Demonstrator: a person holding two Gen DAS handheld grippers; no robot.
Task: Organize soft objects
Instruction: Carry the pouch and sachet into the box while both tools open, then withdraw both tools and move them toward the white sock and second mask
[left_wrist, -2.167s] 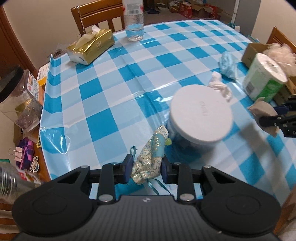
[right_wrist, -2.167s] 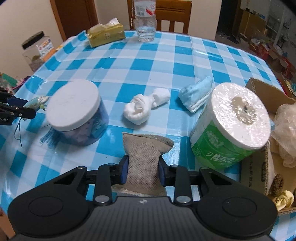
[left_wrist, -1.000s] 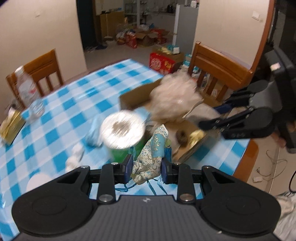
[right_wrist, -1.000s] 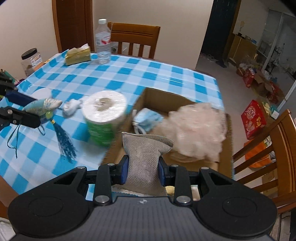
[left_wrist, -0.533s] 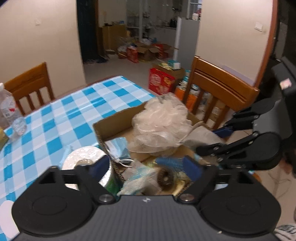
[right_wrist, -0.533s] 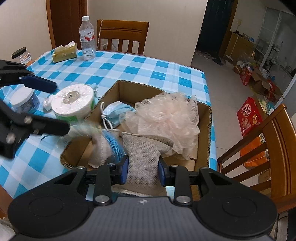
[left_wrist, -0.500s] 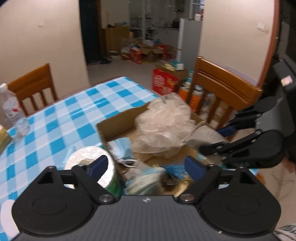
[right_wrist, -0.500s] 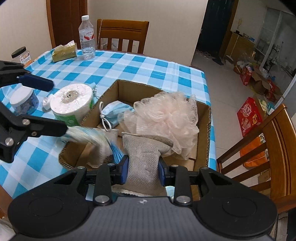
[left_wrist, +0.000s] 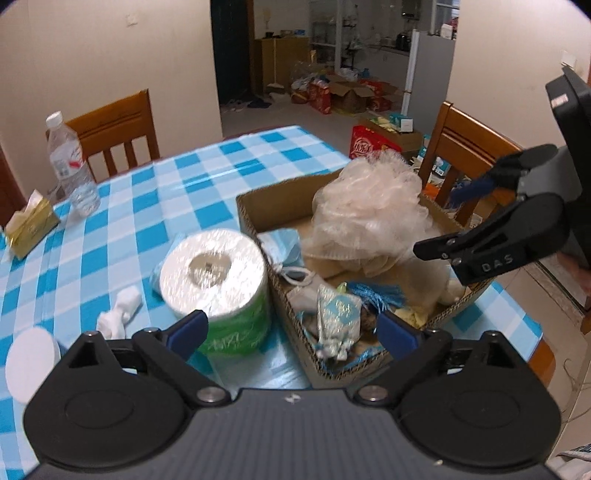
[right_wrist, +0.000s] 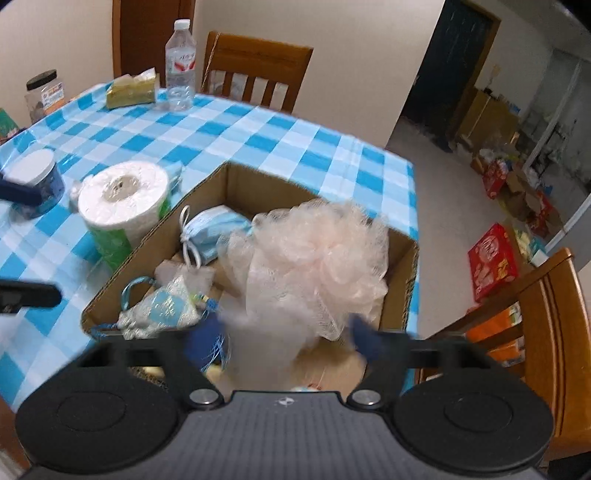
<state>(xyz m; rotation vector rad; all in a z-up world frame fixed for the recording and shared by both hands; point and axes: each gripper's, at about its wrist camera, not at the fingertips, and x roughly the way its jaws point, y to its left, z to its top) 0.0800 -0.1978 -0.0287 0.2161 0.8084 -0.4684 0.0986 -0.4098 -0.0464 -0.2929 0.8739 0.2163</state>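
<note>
Fingers on both grippers spread wide, nothing held. Left gripper (left_wrist: 291, 330) hovers above the near edge of the cardboard box (left_wrist: 258, 210), blue pads apart, open air between them. Right gripper (right_wrist: 286, 338) also open above the box; a grey blurred shape between its fingers looks like the mesh pouch (right_wrist: 264, 343) in mid-fall, too smeared to confirm.

Relative to the box: the patterned sachet (left_wrist: 338, 314) with blue tassel (left_wrist: 376, 295) lies inside at the near end, partly propped on the near wall. Pink bath pouf (left_wrist: 365, 221) fills the middle and stands higher than the rim. Blue face mask (right_wrist: 214, 232) is inside near the far-left wall. Outside the box, just beside its left wall, stands the toilet roll (left_wrist: 214, 273); further left of it lies a white sock (left_wrist: 118, 314), with another blue mask (left_wrist: 157, 273) half hidden behind the roll. The white-lid jar (right_wrist: 35, 181) is well apart on the checked table (left_wrist: 110, 229).

Risks, as judgement:
- The sachet sits close to the near rim, so a gripper or trailing tassel cord brushing it could drag it out.
- The pouf is bulky and springy; it could bounce the pouch off its top and over the side.
- The two grippers are close over the box, so they may clash on pull-out.
- Reaching for the sock could knock the roll over.
</note>
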